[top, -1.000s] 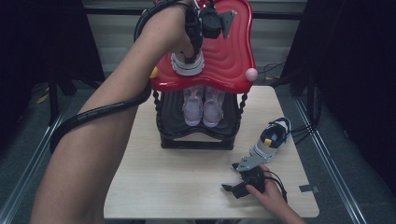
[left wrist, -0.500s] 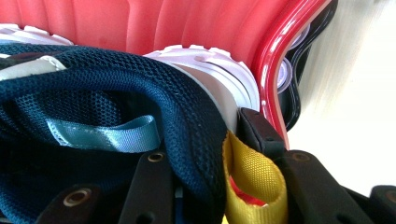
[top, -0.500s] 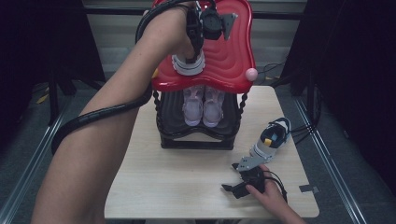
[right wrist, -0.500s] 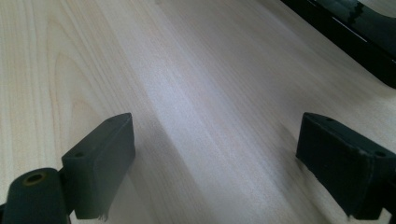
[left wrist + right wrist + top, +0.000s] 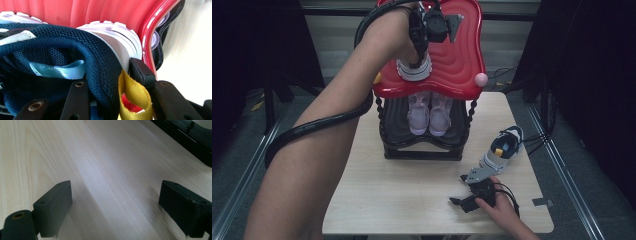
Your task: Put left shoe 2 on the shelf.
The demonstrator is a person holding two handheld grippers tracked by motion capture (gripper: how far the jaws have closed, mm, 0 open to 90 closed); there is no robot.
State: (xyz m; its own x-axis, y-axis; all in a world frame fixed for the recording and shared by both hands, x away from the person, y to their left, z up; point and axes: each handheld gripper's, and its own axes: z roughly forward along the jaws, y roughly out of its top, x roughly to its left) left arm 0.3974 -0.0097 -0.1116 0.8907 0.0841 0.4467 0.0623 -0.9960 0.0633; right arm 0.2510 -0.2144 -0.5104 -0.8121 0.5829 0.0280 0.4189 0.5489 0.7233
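A navy and white sneaker [image 5: 414,70] stands on the red wavy top [image 5: 462,60] of a small shoe rack, heel toward me. My left gripper [image 5: 416,59] points down at its heel. In the left gripper view the padded navy collar [image 5: 100,62] and a yellow pull loop [image 5: 135,95] lie between the jaws of the left gripper [image 5: 107,75], one jaw inside the shoe and one behind the heel. These jaws have just been opening and look loose on the collar. My right gripper [image 5: 459,190] rests on the table, open with nothing in it [image 5: 112,192].
A matching sneaker [image 5: 504,150] lies on the wooden table [image 5: 402,200] just beyond the right gripper. A pair of pale lilac shoes [image 5: 430,112] sits on the black lower shelf [image 5: 422,150]. A pink knob [image 5: 481,79] sticks out at the red top's right corner.
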